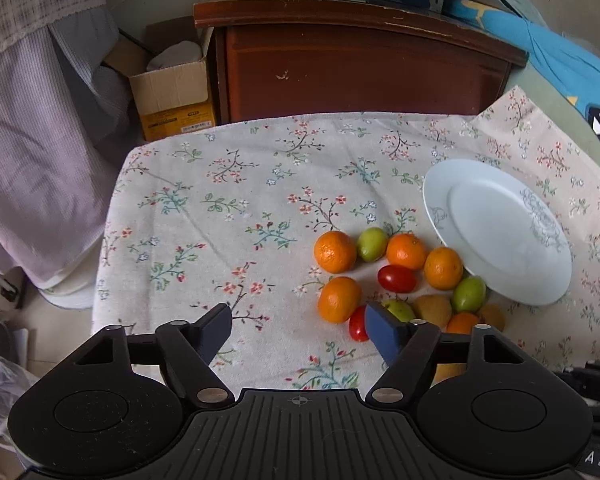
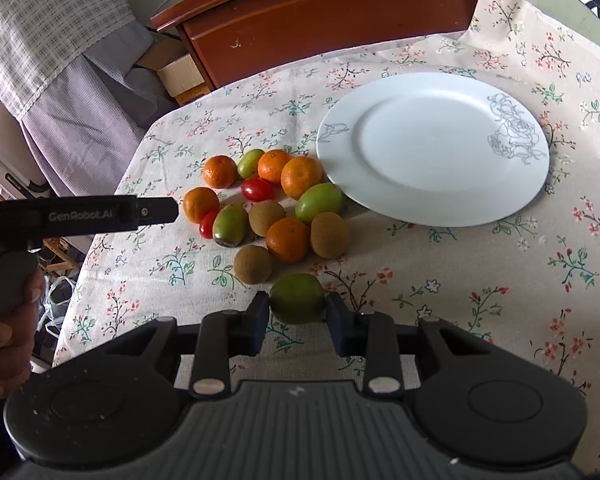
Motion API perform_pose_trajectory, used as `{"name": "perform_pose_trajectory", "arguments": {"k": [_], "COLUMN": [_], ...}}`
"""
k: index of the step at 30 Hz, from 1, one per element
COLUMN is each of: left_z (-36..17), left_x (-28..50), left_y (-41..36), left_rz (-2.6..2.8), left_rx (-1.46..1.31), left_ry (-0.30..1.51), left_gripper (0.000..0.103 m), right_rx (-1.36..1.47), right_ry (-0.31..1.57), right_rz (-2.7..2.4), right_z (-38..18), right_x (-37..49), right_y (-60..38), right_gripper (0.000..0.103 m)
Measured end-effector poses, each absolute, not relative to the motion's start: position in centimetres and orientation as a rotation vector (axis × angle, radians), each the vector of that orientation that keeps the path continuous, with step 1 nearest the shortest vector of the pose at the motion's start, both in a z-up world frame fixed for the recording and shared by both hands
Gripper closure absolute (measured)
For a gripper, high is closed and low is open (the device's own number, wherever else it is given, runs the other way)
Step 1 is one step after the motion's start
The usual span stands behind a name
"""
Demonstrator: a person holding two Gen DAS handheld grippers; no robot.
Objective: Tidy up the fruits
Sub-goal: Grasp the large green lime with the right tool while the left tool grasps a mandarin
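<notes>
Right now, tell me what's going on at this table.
A person works two handheld grippers over a pile of fruit on a floral tablecloth. The right gripper has its pads against a green fruit at the near edge of the pile. The left gripper is open, with nothing between its fingers, beside a tangerine and a cherry tomato. The white plate holds no fruit yet.

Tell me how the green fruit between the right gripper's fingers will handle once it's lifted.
The green fruit looks smooth and glossy, so it may slip in the right gripper. Its rounded shape means it will probably roll if released on the flat tablecloth. It seems firm, showing no visible denting between the pads.
</notes>
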State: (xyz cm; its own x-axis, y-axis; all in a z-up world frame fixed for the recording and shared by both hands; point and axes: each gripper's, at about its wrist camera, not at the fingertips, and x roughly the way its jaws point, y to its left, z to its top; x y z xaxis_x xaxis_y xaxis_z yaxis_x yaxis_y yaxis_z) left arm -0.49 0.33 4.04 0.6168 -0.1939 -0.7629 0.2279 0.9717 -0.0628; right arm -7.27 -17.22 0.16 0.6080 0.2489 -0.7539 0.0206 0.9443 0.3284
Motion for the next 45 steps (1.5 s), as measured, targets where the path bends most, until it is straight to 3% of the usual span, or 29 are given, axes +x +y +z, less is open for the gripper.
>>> {"name": "perform_pose_trajectory", "arguments": {"k": [8,13,17,21,26,45], "left_z": [3.3,2.5,1.7,1.3,1.3,3.9], "left_x": [0.7,1.7,2.2,2.2,2.2,0.2], "left_y": [-0.2,-0.6,-0.8,-1.0,-1.4,-2.5], "left_rz": [-0.248,-0.242,-0.244,-0.267,-0.298,-0.337], "left_rx": [-0.022,-0.047,-0.066,-0.075,-0.074,0.027], "left_ry": [0.877,0.891,0.921,0.931,0.924,0.831], "left_gripper": [0.032,0.039,0.053,0.059,0.073,0.076], "right_rx": [0.34,0.325,0.331,0.332,0.325,0.368], "right_ry": [0.93,0.924,0.923,0.923,0.92,0.88], "right_rz": [0.137,0.138,0.138,0.135,0.132,0.118], "right_z": [-0.2,-0.2,-0.2,-0.2,-0.2,0.9], "right_x": [-7.2,-7.1,-7.1,-7.0,-7.0,-7.1], "right_y": [-17.0,-16.8,-16.9,-16.9,-16.8,-17.4], "right_gripper": [0.069,0.069,0.07,0.07,0.071,0.071]}}
